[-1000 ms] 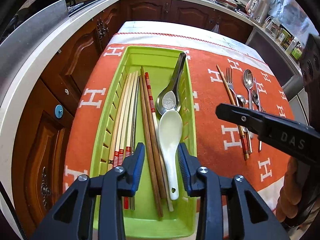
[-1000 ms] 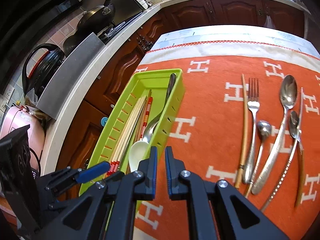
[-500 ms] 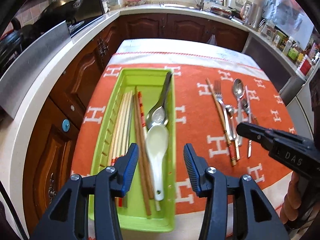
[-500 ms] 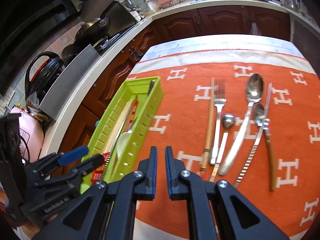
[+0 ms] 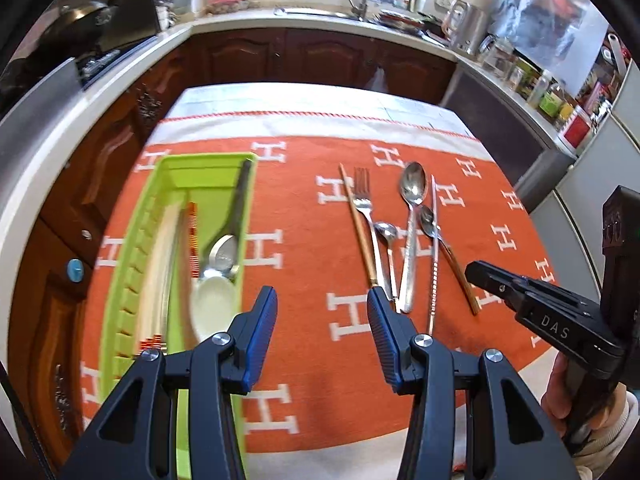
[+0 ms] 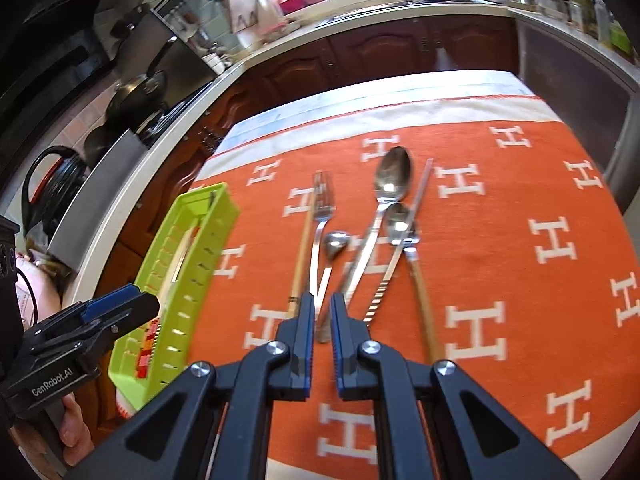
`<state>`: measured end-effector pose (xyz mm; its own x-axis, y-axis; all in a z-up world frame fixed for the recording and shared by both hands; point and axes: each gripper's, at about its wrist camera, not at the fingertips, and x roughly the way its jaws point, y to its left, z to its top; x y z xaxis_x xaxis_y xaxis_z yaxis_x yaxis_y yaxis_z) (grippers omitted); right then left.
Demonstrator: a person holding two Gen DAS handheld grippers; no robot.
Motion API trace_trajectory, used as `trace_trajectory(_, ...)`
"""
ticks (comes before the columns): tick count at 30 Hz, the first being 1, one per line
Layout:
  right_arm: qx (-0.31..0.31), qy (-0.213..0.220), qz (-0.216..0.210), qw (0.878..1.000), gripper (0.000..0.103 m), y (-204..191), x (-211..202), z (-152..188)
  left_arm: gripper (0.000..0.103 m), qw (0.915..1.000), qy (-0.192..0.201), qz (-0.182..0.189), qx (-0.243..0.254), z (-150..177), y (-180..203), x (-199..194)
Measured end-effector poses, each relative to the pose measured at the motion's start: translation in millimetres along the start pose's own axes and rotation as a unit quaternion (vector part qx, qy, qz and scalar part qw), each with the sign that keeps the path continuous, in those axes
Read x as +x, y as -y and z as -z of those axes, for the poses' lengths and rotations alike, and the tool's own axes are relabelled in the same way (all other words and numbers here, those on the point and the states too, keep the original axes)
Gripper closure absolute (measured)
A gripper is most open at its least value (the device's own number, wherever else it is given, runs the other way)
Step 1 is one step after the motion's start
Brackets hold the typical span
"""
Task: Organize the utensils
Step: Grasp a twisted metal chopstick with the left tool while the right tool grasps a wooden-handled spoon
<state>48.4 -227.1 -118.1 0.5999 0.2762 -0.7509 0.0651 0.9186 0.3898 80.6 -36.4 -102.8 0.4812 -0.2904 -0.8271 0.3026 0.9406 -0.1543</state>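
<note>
while the empty left gripper [image 5: 322, 304] hangs apart and the right gripper [image 6: 320, 312] nearly together, the next pickup from the loose steel cutlery on the orange cloth [image 6: 520, 280] needs wider jaws over the steel fork [image 6: 322, 216].

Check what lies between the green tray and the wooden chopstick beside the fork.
Only bare orange cloth separates the green tray from the wooden chopstick; the left wrist view shows it.

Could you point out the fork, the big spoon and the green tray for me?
fork [image 6: 322, 204], right wrist view, on the neck just below its tines.
big spoon [image 6: 393, 174], right wrist view, on its bowl.
green tray [image 5: 240, 240], left wrist view, on its right wall.
</note>
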Motion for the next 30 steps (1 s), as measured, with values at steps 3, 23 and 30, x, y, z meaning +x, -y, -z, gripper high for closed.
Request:
trace_trajectory(3, 0.015, -0.002, 0.003, 1.000, 0.095, 14.0, -0.4, 0.4, 0.058, 0.9999, -0.012, 0.012, -0.001, -2.3, 7.4, 12.6)
trace_trajectory(23, 0.024, -0.044, 0.019, 0.999, 0.095, 52.6, 32.2, -18.0, 0.067, 0.9936, -0.050, 0.092, 0.042, -39.3, 72.5, 89.3)
trace_trajectory(30, -0.005, -0.058, 0.028, 0.998, 0.095, 49.3, 49.4, -18.4, 0.071, 0.9911, -0.067, 0.108, 0.040, -47.6, 82.9, 108.8)
